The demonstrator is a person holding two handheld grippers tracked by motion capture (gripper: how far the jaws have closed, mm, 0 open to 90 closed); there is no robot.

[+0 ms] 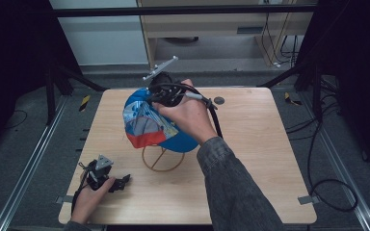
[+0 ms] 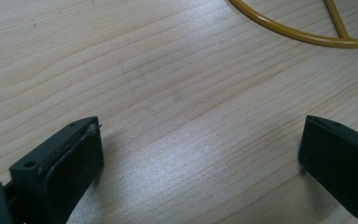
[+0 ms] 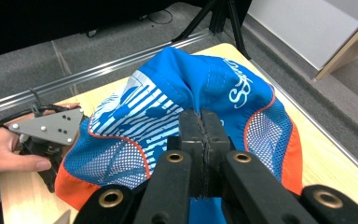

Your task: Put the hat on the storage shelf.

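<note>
A blue cap (image 1: 147,122) with white print, mesh panels and an orange edge sits on a yellow wire stand (image 1: 161,161) at the middle of the wooden table (image 1: 250,144). My right gripper (image 1: 156,97) comes onto it from the far side. In the right gripper view its jaws (image 3: 203,116) are pressed together, pinching the blue cap (image 3: 168,93) fabric at its crown. My left gripper (image 1: 120,182) lies low at the front left of the table, a hand on it. Its jaws (image 2: 200,158) stand wide apart over bare wood, with the stand's yellow ring (image 2: 307,36) beyond them.
Metal rails run along both sides of the table, and black cables lie on the floor to the right. A small dark disc (image 1: 218,100) is set in the tabletop behind the cap. The right half of the table is bare wood.
</note>
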